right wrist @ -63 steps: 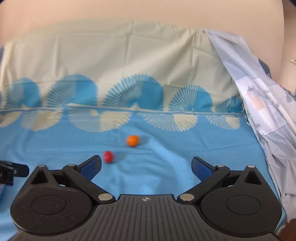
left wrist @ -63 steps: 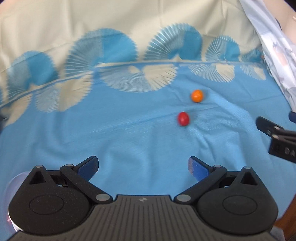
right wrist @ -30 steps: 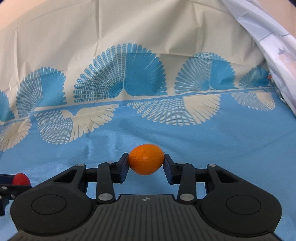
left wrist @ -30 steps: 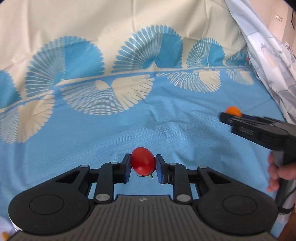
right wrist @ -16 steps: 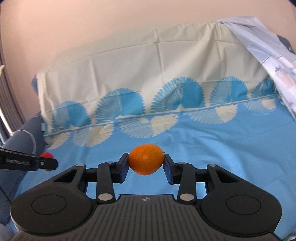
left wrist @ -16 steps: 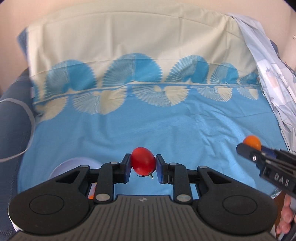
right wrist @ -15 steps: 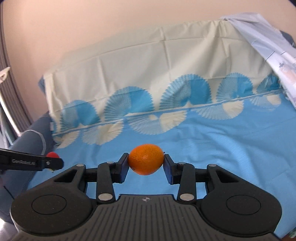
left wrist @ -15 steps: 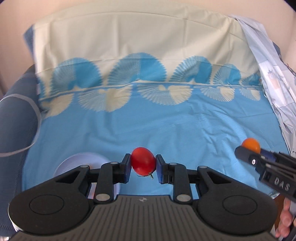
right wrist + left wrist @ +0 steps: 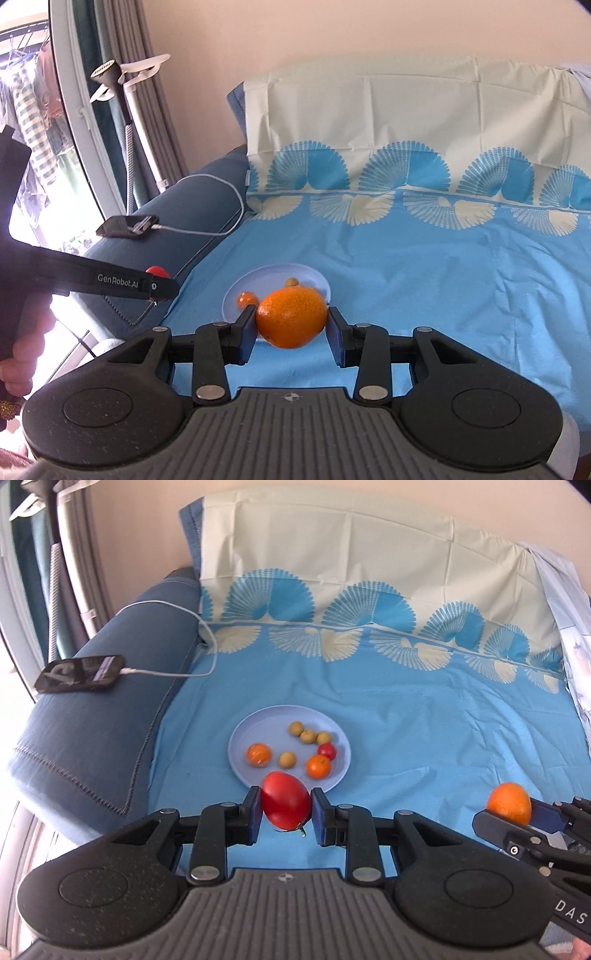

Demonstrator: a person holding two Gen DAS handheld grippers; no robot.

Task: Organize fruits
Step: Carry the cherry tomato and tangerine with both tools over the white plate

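Note:
My left gripper [image 9: 285, 818] is shut on a red tomato [image 9: 285, 805] and holds it in the air just in front of the near rim of a pale blue plate [image 9: 243, 736]. The plate lies on the blue sheet and holds two oranges, a small red tomato and several small yellow-green fruits. My right gripper [image 9: 291, 334] is shut on an orange [image 9: 291, 318], held above the sheet to the right of the plate [image 9: 314, 275]. The right gripper with its orange [image 9: 509, 806] also shows at the right edge of the left wrist view.
A dark blue sofa arm [image 9: 92, 716] runs along the left, with a phone [image 9: 79, 674] on a white charging cable [image 9: 177, 609] on it. A cream and blue patterned cloth [image 9: 369, 572] covers the back. Curtains and a window stand at the far left [image 9: 92, 129].
Both grippers have carried their fruits leftward. The plate with its fruits and the sofa arm with the phone have come fully into view. Both grips are unchanged.

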